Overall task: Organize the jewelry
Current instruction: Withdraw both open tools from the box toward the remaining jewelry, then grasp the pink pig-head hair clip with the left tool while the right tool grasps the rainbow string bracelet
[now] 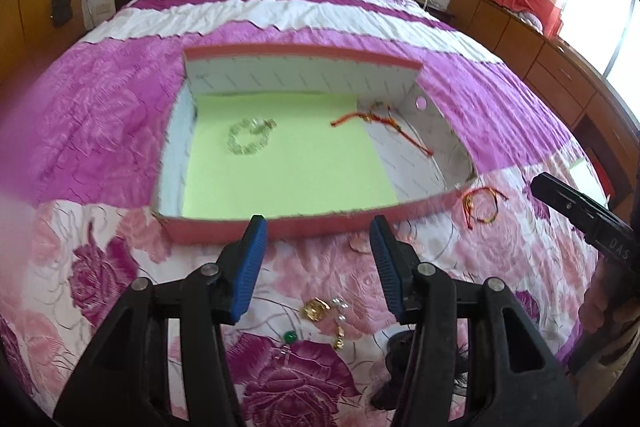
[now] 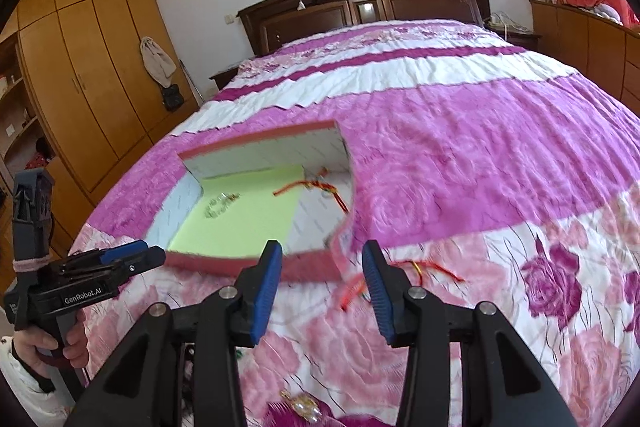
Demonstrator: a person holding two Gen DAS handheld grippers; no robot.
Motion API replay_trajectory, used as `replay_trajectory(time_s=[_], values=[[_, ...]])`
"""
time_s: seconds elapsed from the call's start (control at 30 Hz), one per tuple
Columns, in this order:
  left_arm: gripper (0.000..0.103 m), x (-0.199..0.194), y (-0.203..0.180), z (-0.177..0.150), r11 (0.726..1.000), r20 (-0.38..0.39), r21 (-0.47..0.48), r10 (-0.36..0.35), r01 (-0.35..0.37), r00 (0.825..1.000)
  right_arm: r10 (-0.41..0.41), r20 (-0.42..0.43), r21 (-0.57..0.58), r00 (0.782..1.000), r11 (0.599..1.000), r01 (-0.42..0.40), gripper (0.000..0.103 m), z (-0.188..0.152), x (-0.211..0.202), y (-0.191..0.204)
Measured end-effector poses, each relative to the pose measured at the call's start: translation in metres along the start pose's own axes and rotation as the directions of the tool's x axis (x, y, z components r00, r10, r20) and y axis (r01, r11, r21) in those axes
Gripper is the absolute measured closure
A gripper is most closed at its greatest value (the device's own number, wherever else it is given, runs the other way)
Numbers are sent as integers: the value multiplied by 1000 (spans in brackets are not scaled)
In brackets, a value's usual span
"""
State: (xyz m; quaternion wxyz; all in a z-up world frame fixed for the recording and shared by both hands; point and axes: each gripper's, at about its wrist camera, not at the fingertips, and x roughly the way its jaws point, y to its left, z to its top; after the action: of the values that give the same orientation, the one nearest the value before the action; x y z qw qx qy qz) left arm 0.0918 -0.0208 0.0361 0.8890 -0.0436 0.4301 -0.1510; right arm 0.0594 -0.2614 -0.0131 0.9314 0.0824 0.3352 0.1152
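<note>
A red-and-gold cord bracelet [image 2: 404, 277] lies on the bed [image 2: 460, 155] just ahead of the right hand-held gripper [image 2: 324, 287], slightly to the right of its gap and close against its right finger, outside the near right corner of the pink-walled box [image 2: 256, 265]. The right hand-held gripper is plainly the nearer; its jaws are spread and hold nothing. The left hand-held gripper [image 1: 318, 251], also spread and empty, hovers before the box's near wall, with the bracelet well off to its right. The bracelet looks like a loose loop of thin cord with trailing ends, its long axis apparently running crosswise to the right fingers, though motion blur makes this hard to judge. Inside the box, on green lining, rest a clear-bead bracelet [image 1: 249, 139] and another red cord [image 1: 380, 125]. More pieces, a gold pendant [image 1: 316, 309] and a green stone [image 1: 289, 337], lie under the left hand-held gripper.
</note>
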Motion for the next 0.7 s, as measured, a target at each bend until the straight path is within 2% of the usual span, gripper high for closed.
replay_trajectory(time_s=[0.2,0.47,0.7], values=[[57,17,-17,-8,999,-58,29,-38,39,998,-18,-20,43,1000,999,18,58,-14,-1,-19],[46,46,-40,-17,994,-145,80,-63,75,987,-32,-33,88,999,995,35,58,-25,-2,-39],[41,69,-45,-13,995,-189,65,-62,76,980,-29,-45,126,999,991,34,58,-33,1,-52]])
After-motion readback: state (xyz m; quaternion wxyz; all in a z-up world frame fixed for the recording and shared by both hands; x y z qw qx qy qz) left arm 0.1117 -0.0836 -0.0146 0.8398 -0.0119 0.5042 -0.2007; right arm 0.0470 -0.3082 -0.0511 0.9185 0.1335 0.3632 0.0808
